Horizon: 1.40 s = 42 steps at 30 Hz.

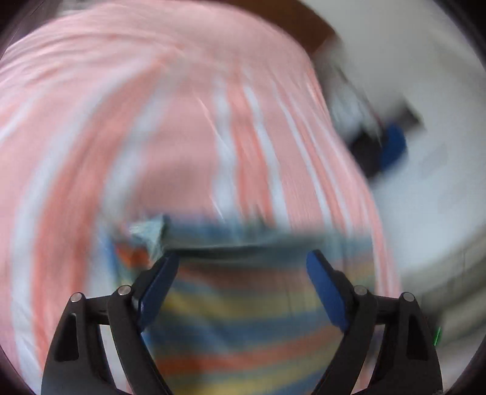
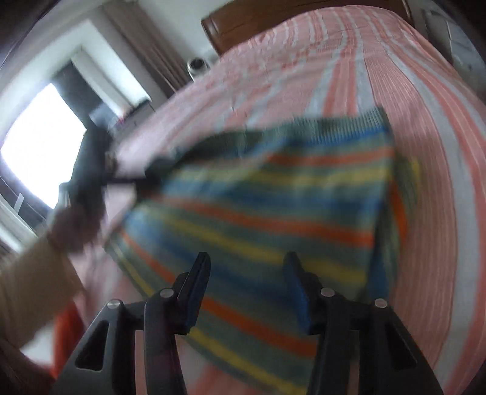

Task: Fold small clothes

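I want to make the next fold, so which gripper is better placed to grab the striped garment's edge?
Probably left: the left gripper stands open right at the striped garment's far edge, while the right gripper hangs over its middle.

**Striped garment, flat on bed**

Small knit garment [image 2: 267, 206], bands of blue, orange, yellow, grey-green, ribbed green hem at far edge. Lies spread on the pink-and-white striped bedcover [image 2: 425, 152], right side edge folded over; details blurred

One knitted garment striped blue, orange, yellow and green [image 2: 267, 212]. One bed with a pink-and-white striped cover [image 2: 425, 152]. One brown wooden headboard [image 2: 243, 27]. Two black tongs with blue pads: left tongs [image 1: 243, 267], right tongs [image 2: 247, 267]. One bright window [image 2: 39, 145].
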{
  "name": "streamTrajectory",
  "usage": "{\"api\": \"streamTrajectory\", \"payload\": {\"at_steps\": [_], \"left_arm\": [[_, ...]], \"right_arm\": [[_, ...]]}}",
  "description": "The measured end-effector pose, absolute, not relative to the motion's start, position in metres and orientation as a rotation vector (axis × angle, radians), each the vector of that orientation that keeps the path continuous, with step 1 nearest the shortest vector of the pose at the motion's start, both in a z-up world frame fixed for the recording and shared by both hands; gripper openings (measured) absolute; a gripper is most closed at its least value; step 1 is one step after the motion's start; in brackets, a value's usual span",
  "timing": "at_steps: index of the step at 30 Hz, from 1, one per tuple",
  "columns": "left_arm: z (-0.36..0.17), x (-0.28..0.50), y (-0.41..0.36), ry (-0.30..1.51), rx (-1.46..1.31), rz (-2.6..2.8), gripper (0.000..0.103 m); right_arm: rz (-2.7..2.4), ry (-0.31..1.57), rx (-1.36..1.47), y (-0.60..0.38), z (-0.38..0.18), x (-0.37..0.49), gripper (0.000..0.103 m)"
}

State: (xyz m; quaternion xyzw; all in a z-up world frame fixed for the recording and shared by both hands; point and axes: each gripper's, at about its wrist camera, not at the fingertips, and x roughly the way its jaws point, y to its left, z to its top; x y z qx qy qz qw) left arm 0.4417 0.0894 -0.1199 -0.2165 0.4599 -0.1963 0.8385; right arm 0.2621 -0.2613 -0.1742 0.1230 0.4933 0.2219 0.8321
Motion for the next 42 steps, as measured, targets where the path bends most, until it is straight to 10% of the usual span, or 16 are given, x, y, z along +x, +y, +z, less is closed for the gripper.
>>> {"api": "streamTrajectory", "payload": {"at_steps": [8, 11, 16, 20, 25, 42], "left_arm": [[-0.122, 0.372, 0.104, 1.02, -0.27, -0.384, 0.086], [-0.145, 0.317, 0.092, 1.092, 0.056, -0.252, 0.052], [-0.142, 0.245, 0.111, 1.049, 0.059, -0.157, 0.052], [-0.118, 0.201, 0.095, 0.94, -0.016, -0.186, 0.094], [-0.125, 0.171, 0.037, 0.856, 0.03, -0.256, 0.098], [-0.173, 0.171, -0.002, 0.801, 0.139, -0.262, 0.103]], "right_arm": [[0.443, 0.926, 0.205, -0.265, -0.163, 0.228, 0.051], [0.422, 0.986, 0.149, -0.256, -0.169, 0.228, 0.051], [0.341, 1.041, 0.195, -0.281, -0.168, 0.196, 0.051], [0.256, 1.024, 0.128, -0.277, -0.149, 0.166, 0.051], [0.166, 0.923, 0.182, -0.277, -0.146, 0.139, 0.076], [0.047, 0.897, 0.077, -0.258, -0.183, 0.146, 0.088]]}}
